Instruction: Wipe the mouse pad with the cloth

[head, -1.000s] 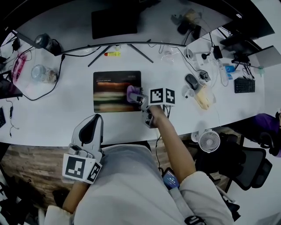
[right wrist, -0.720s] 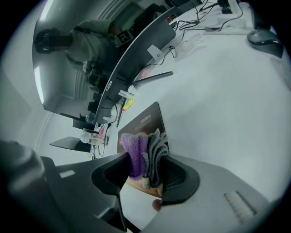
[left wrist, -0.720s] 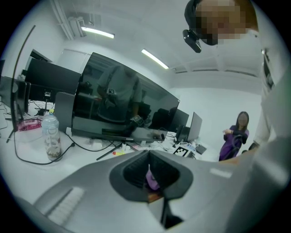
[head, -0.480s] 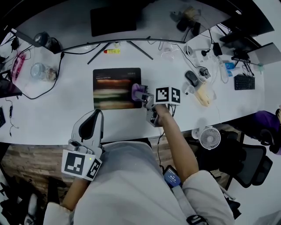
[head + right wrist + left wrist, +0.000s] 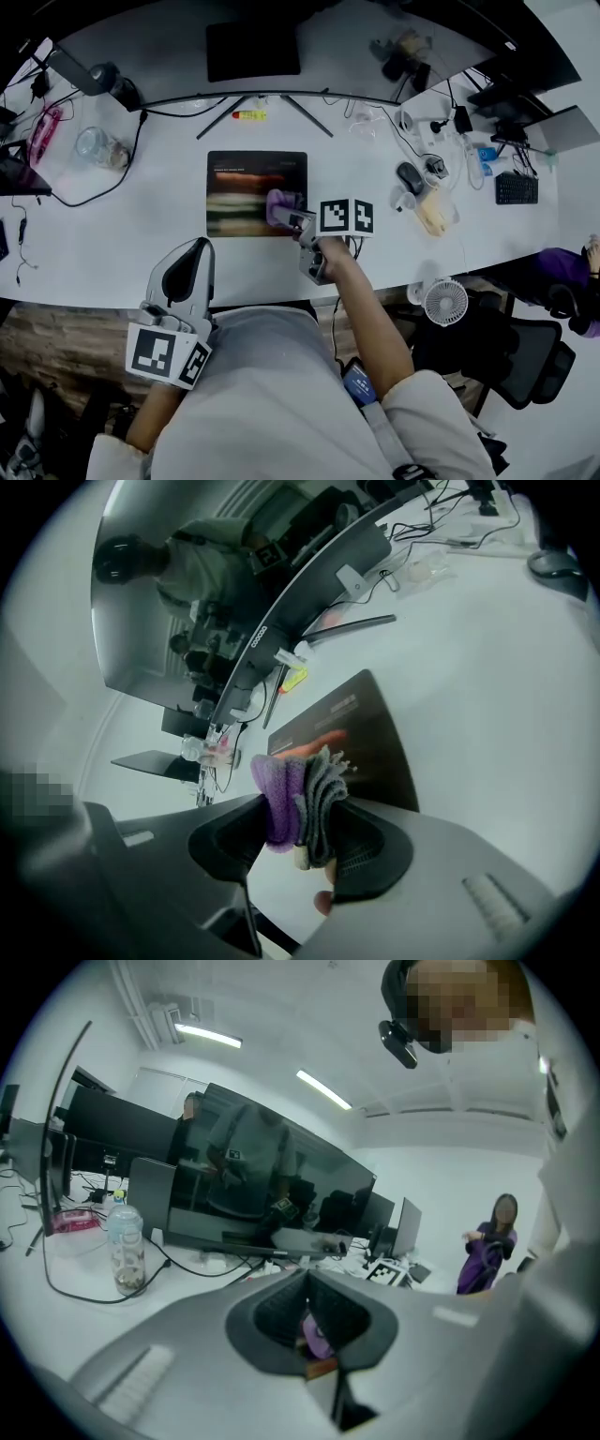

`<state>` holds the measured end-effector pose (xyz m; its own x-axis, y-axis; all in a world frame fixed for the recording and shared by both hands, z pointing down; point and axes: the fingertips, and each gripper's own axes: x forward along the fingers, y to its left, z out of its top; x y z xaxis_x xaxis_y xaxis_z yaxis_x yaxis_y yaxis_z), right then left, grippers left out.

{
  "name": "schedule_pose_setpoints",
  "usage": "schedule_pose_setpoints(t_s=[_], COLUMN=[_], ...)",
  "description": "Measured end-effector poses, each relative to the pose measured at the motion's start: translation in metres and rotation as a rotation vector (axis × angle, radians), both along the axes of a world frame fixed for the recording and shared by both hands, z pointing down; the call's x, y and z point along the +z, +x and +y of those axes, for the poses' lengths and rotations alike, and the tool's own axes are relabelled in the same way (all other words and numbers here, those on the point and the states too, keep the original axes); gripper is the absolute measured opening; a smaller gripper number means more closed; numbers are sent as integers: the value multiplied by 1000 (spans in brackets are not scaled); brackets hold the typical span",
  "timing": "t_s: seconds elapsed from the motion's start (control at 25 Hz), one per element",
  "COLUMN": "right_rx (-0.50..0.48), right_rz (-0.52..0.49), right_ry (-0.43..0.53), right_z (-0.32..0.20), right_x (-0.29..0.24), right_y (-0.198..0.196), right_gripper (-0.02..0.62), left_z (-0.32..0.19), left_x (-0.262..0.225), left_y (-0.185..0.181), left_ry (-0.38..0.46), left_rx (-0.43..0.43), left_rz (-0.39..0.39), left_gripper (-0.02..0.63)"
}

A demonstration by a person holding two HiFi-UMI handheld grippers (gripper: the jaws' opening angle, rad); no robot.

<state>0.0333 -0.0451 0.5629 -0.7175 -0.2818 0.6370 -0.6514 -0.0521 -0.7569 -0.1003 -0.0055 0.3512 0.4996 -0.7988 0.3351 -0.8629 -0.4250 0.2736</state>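
Observation:
The dark mouse pad (image 5: 246, 178) lies on the white desk under the monitor. My right gripper (image 5: 292, 217) is shut on a folded purple and grey cloth (image 5: 278, 206), which rests on the pad's near right part. In the right gripper view the cloth (image 5: 291, 794) bulges out between the jaws of the right gripper (image 5: 300, 827), with the mouse pad (image 5: 356, 733) just beyond it. My left gripper (image 5: 192, 253) hovers at the desk's near edge, left of the pad, shut and holding nothing. The left gripper (image 5: 305, 1316) shows its jaws together.
A monitor (image 5: 253, 47) on splayed stand legs sits behind the pad, with a yellow marker (image 5: 246, 114) beneath it. A glass jar (image 5: 94, 145) and cables lie at left. A computer mouse (image 5: 410, 178), keyboard (image 5: 516, 187) and small fan (image 5: 447, 300) are at right.
The right gripper slid the cloth right toward the pad's edge, then back left and slightly nearer over the pad. The left gripper has stayed in place.

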Motion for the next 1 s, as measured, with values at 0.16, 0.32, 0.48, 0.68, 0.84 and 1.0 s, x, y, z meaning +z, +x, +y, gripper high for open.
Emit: schedule_pose_setpoints(t_s=[0.16, 0.32, 0.48, 0.68, 0.84, 1.0], right_rx=[-24, -49, -73, -72, -92, -110], right_rz=[-17, -39, -57, -73, -73, -62], right_ry=[5, 11, 14, 10, 10, -2], right_z=[6, 12, 13, 12, 10, 15], right_x=[-2, 0, 3, 8, 9, 16], right_y=[-31, -67, -94, -117, -140, -149], right_gripper=[196, 196, 197, 196, 196, 196], left_z=[6, 14, 21, 23, 24, 26], left_x=[-1, -3, -1, 2, -4, -3], left_y=[-18, -39, -56, -66, -84, -90], left_ry=[7, 5, 4, -2, 10, 4], left_rx=[-23, -45, -79, -82, -117, -131], left_rz=[-6, -17, -24, -28, -26, -28], left_gripper=[0, 0, 0, 0, 0, 0])
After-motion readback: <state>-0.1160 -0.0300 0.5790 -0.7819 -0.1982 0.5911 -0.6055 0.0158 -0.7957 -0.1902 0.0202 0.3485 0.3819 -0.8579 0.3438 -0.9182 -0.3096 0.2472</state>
